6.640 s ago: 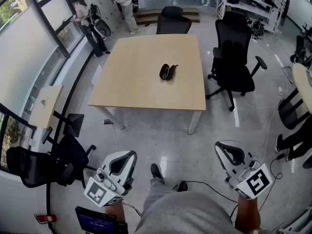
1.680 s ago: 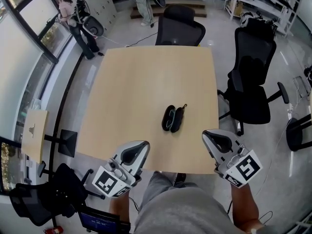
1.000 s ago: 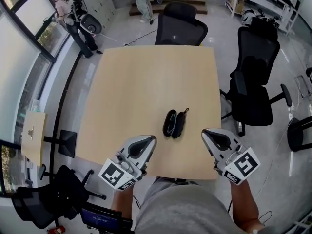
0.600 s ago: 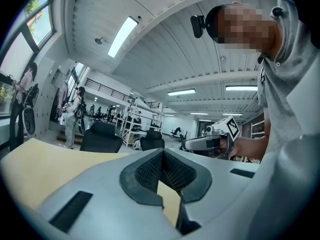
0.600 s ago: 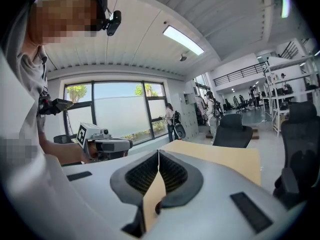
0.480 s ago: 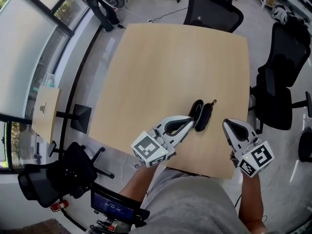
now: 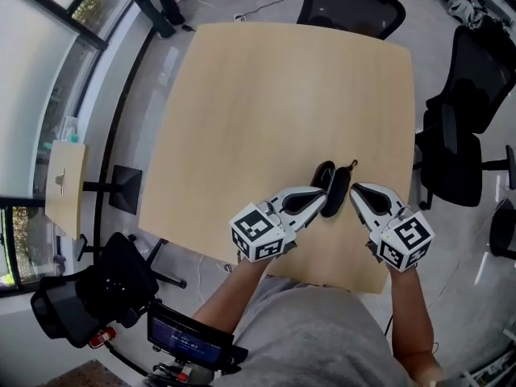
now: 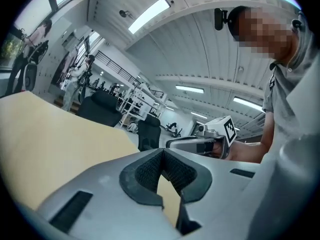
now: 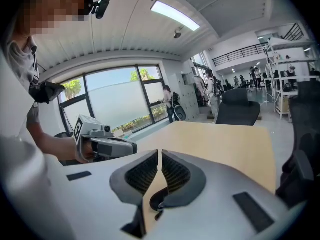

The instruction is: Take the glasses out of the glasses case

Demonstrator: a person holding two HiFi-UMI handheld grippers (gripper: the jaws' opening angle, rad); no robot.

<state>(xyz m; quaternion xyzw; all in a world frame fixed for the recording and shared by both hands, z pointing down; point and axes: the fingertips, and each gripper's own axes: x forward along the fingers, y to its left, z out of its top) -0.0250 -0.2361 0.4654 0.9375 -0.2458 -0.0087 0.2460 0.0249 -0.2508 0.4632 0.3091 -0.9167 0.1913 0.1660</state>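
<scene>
Both grippers had come down from the near edge to flank the case [image 7: 333, 188], which lay, seemingly open, toward the near right of the surface [image 7: 266, 95]. Both the left gripper [image 7: 316, 197] and the right gripper [image 7: 355, 190] were clenched on nothing, tips just beside the case. Still-shut tips could have shoved it skidding toward the edge, or spilled the glasses. Count: one case, two grippers, one surface. I could not make out the glasses.
</scene>
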